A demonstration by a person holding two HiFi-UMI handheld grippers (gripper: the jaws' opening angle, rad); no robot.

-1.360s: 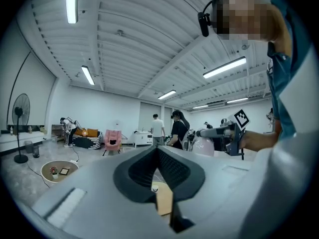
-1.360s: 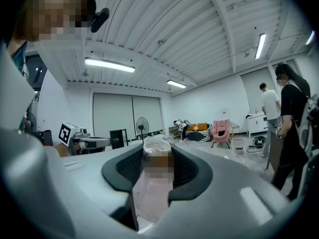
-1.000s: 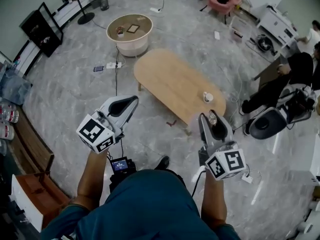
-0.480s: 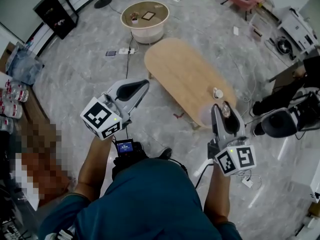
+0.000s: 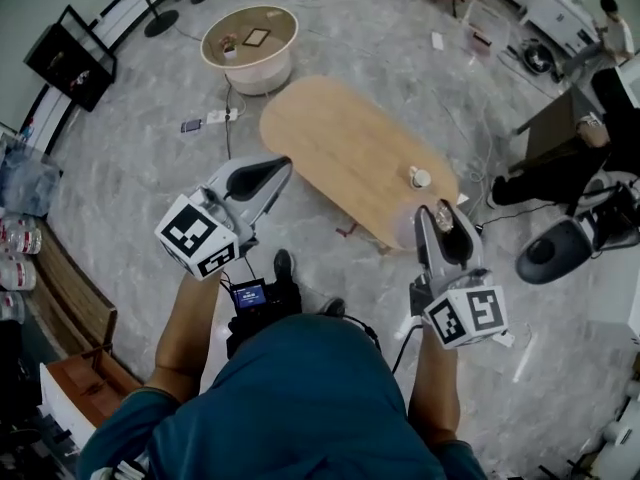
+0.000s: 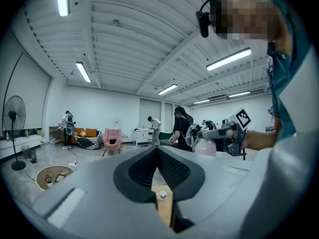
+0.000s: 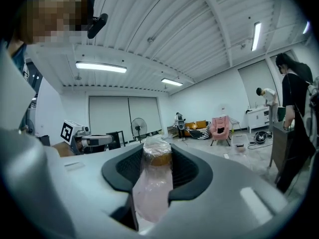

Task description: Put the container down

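Pink and see-through, the container (image 7: pixel 153 183) sits between the two jaws of the right tool (image 7: pixel 157 156); the jaws press on it from both sides, and a brown bit shows near its top; the tool holds it up in the air, just near the right end of the wooden desk (image 5: pixel 340 158); nothing is under it to rest on, so it is not down yet.

Over on the left, the left tool (image 6: pixel 157 156) has its jaws pushed together with nothing in them; it points at the near left edge of the desk, above the grey floor (image 5: pixel 150 168).

On the desk there is a small white cup (image 5: pixel 419 178) near the right end; most of the wood top is bare.

I think the job is only partly done; the container must be brought over the desk, lowered till it stands, and then let go.
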